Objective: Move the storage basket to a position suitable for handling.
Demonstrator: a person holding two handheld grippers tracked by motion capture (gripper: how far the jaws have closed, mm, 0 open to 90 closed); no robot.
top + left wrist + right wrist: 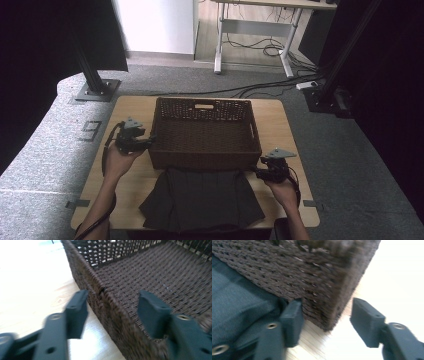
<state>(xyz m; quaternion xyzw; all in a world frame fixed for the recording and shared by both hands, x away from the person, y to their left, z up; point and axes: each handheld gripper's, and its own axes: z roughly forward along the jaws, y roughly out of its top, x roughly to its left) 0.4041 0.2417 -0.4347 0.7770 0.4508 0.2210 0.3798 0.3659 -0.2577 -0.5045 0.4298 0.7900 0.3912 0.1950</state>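
A dark brown wicker basket (205,102) stands in the middle of the wooden table (287,125). A dark folded cloth (202,197) lies flat in front of it, touching its near wall. My left gripper (150,140) is at the basket's left wall. In the left gripper view the jaws (112,307) straddle the rim of that wall (105,295) with gaps on both sides, open. My right gripper (256,172) is at the basket's near right corner. In the right gripper view its jaws (325,315) stand open around that corner (332,315), with the cloth (237,302) beside one jaw.
The basket's inside (155,272) holds nothing. Bare tabletop runs along both sides of the basket. A black frame post with a base plate (97,90) stands on the grey floor behind the table's left corner. Cables (270,87) lie on the floor behind.
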